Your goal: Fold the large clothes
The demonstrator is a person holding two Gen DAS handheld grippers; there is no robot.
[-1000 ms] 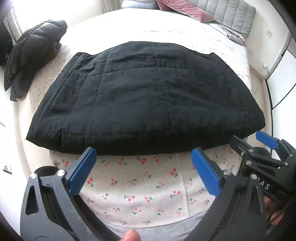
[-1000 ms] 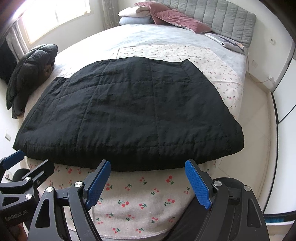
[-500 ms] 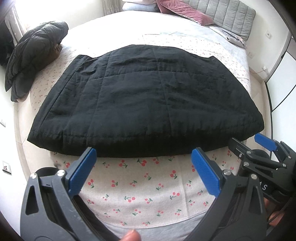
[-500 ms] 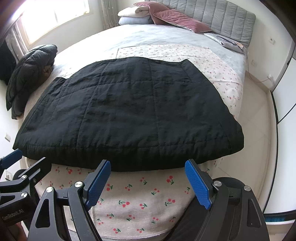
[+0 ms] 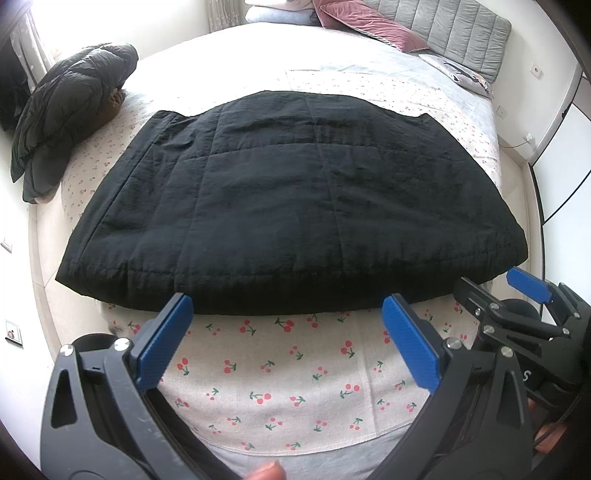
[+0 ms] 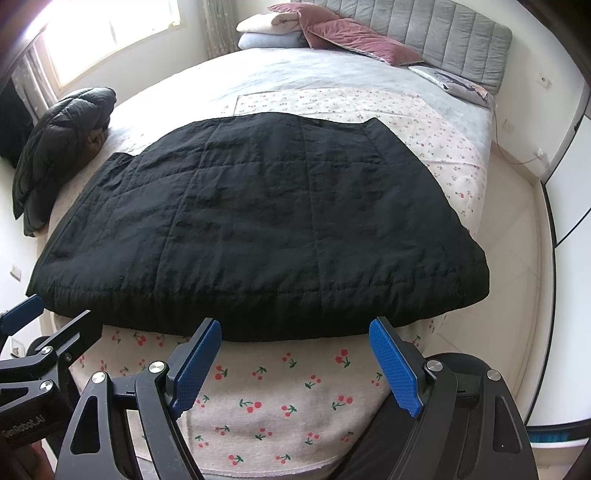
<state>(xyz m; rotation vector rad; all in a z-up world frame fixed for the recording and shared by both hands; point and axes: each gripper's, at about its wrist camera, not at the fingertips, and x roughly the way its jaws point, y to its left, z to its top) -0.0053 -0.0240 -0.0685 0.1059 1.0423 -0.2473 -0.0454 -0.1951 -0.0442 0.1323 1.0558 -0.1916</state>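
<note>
A black quilted garment [image 5: 295, 192] lies flat and folded across the foot of the bed, on a cherry-print cloth [image 5: 288, 376]. Its thick near edge runs just beyond both grippers. My left gripper [image 5: 287, 301] hovers open at that near edge, towards its middle, with nothing between its blue pads [image 5: 166, 343]. My right gripper [image 6: 294, 326] is open too, over the same edge further right, and holds nothing. The garment [image 6: 251, 229] and cloth [image 6: 273, 398] also fill the right wrist view. Each gripper shows at the side of the other's view.
A dark grey puffer jacket [image 5: 70, 110] sits bunched at the bed's left edge. Pink and pale pillows [image 6: 332, 33] rest against a grey headboard [image 6: 443, 33] at the far end. Pale floor [image 6: 517, 258] and white cabinet fronts lie to the right of the bed.
</note>
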